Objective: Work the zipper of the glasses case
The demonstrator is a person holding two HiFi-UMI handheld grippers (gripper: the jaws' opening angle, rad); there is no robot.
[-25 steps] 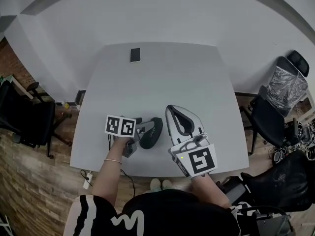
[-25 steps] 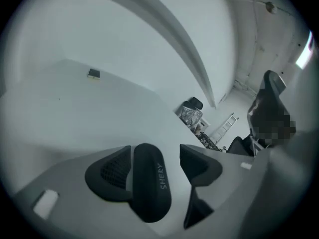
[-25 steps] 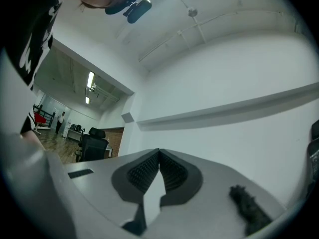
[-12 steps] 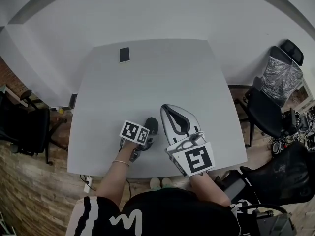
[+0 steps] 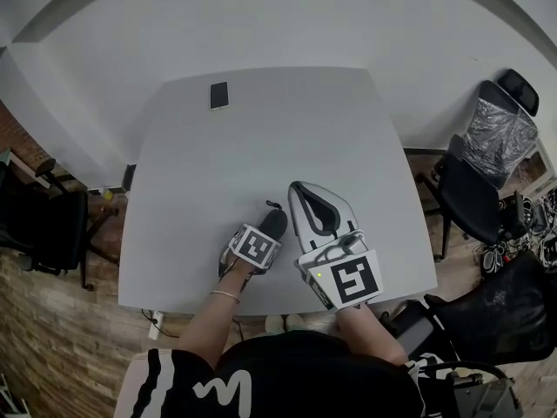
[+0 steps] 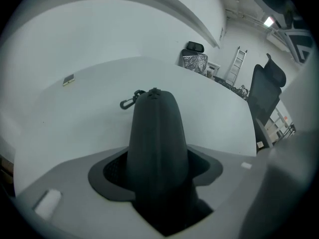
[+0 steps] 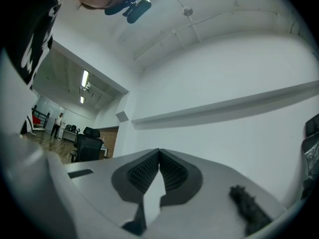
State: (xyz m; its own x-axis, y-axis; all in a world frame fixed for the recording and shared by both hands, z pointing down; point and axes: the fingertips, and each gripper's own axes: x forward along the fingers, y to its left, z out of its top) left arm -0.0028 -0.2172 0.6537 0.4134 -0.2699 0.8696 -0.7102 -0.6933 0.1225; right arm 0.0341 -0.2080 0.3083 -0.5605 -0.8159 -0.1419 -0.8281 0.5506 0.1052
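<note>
On the grey table | phone at far corner | right gripper pinched together, alongside | glasses case lengthwise away, clip farthest | left gripper jaws just closing, clamping it

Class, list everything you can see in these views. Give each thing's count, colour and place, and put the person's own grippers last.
Table: one, pale grey, middle of the room.
Glasses case: one, dark, near edge of the table, between the left gripper's jaws.
Phone: one, dark, far left corner of the table.
Black office chair: one, on the floor left of the table.
Plastic-wrapped chair: one, black under the wrap, right of the table.
Second black chair: one, right of the table.
Left gripper: one, grey with a marker cube, jaws just closed further onto the case.
Right gripper: one, grey with a marker cube, right of the case, jaws together, empty.
</note>
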